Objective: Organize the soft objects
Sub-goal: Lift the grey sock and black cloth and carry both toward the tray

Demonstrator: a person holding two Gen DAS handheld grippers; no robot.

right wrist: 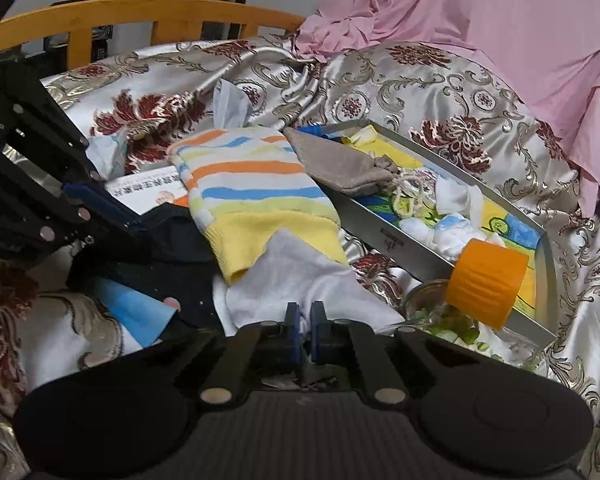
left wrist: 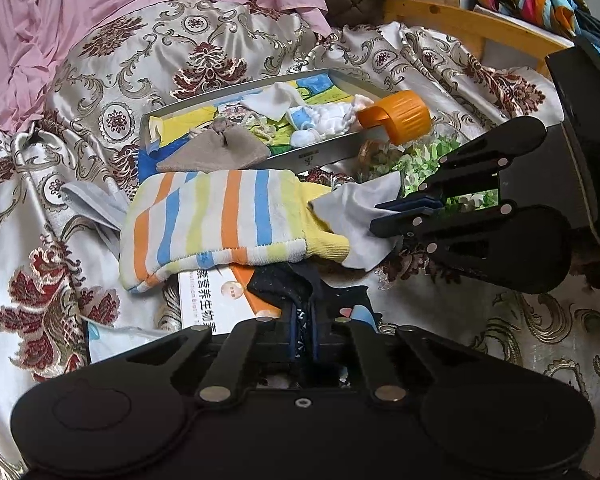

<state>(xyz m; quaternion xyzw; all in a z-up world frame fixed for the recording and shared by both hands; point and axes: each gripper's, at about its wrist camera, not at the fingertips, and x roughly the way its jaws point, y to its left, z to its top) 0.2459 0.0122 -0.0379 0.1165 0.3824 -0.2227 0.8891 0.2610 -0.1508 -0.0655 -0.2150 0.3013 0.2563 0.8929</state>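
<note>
A striped sock (left wrist: 220,220) (right wrist: 252,184) with a yellow cuff lies on the brocade bedspread. A pale grey sock (left wrist: 352,220) (right wrist: 300,276) rests against that cuff, and my right gripper (left wrist: 380,218) (right wrist: 305,316) is shut on its edge. My left gripper (left wrist: 304,320) (right wrist: 134,226) is shut on a dark patterned sock (left wrist: 288,284) (right wrist: 172,232) just in front of the striped one. Behind them a metal tray (left wrist: 328,152) (right wrist: 400,240) holds a beige cloth pouch (left wrist: 216,152) (right wrist: 340,168) and small white and blue socks (left wrist: 324,120) (right wrist: 448,224).
A glass jar with an orange lid (left wrist: 396,116) (right wrist: 486,280) leans on the tray's near corner. A printed booklet (left wrist: 208,304) (right wrist: 148,188) lies under the socks. A pink sheet (left wrist: 100,12) (right wrist: 480,12) and a wooden bed rail (left wrist: 472,24) (right wrist: 140,16) border the bedspread.
</note>
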